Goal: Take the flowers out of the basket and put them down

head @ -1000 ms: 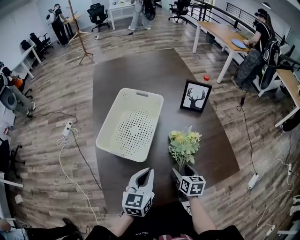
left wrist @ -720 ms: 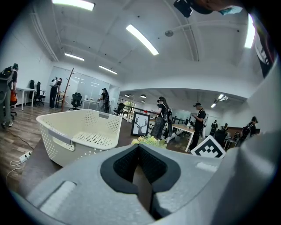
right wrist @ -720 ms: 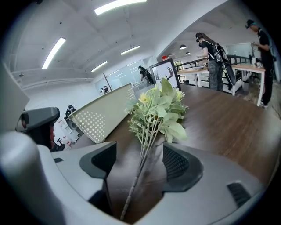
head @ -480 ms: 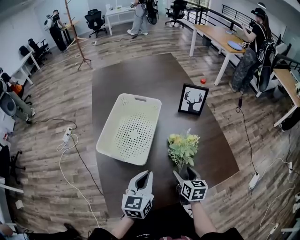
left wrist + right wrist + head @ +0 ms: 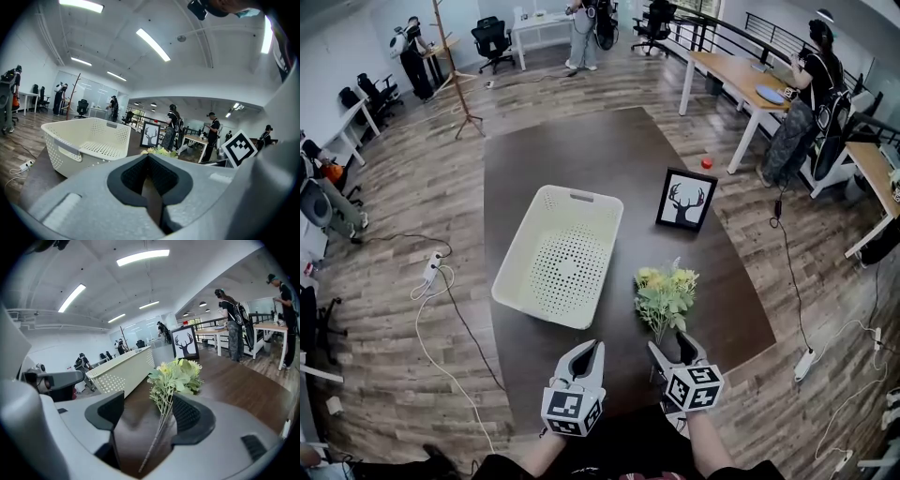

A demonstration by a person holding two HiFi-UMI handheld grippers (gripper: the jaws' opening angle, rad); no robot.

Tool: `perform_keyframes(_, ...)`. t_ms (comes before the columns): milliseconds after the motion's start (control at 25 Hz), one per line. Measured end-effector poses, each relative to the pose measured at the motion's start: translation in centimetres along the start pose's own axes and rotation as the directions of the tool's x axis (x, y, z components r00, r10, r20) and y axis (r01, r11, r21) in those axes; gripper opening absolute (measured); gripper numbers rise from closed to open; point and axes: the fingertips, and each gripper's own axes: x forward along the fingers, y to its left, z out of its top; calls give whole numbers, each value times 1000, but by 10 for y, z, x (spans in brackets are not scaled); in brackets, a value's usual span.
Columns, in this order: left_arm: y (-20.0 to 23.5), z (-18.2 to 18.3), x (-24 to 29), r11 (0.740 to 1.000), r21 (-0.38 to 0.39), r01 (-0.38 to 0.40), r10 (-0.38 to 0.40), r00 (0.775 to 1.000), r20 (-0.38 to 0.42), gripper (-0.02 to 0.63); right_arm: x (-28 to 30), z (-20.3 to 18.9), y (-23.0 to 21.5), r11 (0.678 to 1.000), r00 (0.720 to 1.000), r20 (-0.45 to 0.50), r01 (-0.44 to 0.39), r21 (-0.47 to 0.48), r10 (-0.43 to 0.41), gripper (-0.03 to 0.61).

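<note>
Right gripper: jaws just opened wide | flowers on table, stem between jaws, unclamped

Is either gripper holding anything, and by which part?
Nothing is held. The right gripper has just been opening its jaws; the flowers lie stem between them, ungripped. The left gripper is shut, empty.

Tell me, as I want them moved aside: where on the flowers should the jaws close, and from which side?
On the bare stem, coming from the near side. The flowers lie on the table, bushy head pointing away, and the thin stem end faces the right gripper, whose jaws, just opened, straddle it.
</note>
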Motion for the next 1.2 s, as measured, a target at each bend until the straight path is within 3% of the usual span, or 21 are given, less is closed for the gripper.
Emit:
perform_keyframes(720, 3, -1, -5, 1000, -14, -11, 11, 1000, 6, 8, -22, 20, 37, 992, 997, 66, -33, -121, 41, 308)
perform_keyframes(1200, -2, -4, -11, 999, -34, 1, -1, 1000, 25, 8, -39, 36, 46, 986, 988, 151, 4, -169, 22, 233)
